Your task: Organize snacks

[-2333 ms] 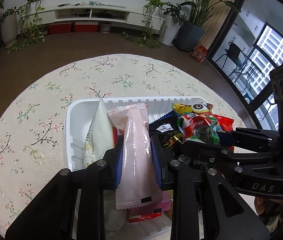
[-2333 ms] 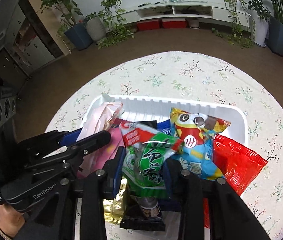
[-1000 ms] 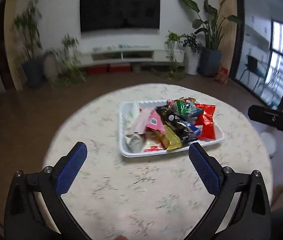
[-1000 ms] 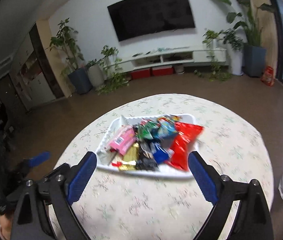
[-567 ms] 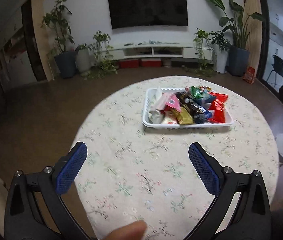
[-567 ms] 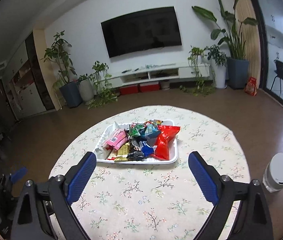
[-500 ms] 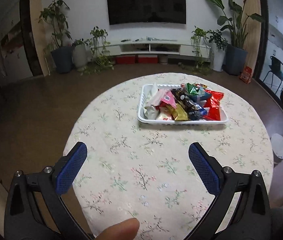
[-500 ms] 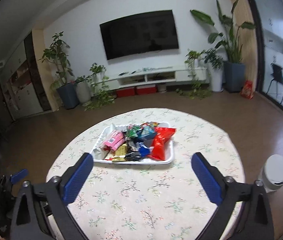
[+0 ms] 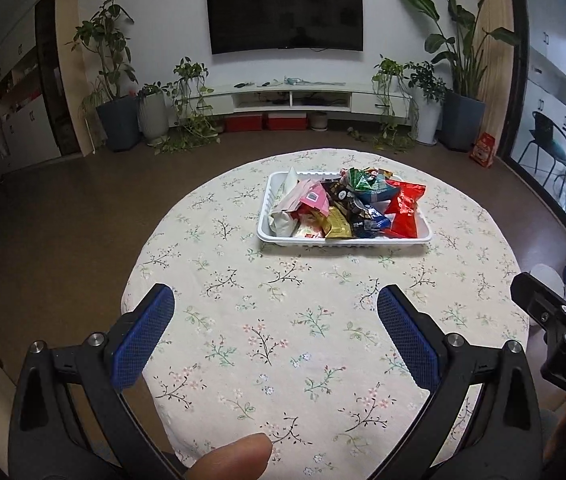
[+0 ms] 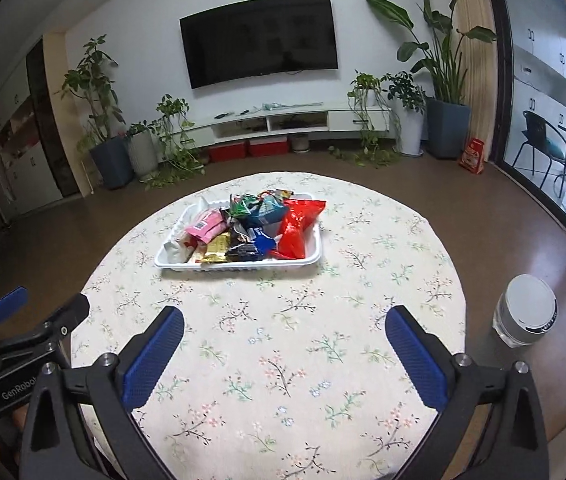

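A white tray (image 9: 283, 239) full of snack packets sits on the round floral table, far from both grippers; it also shows in the right wrist view (image 10: 171, 262). In it lie a pink packet (image 9: 311, 198), a red bag (image 9: 405, 208), a gold bar (image 9: 337, 226) and a green bag (image 9: 361, 180). My left gripper (image 9: 275, 312) is wide open and empty above the near part of the table. My right gripper (image 10: 283, 334) is wide open and empty too, held to the right of the left one.
The round table (image 9: 243, 344) has a floral cloth, with its edge close below both grippers. A white cylinder (image 10: 527, 310) stands on the floor at the right. A TV unit, plants and a glass door line the room's far side.
Both grippers let go of their packets, opened wide and pulled back from the tray to the table's near edge. The packets now lie in the tray.
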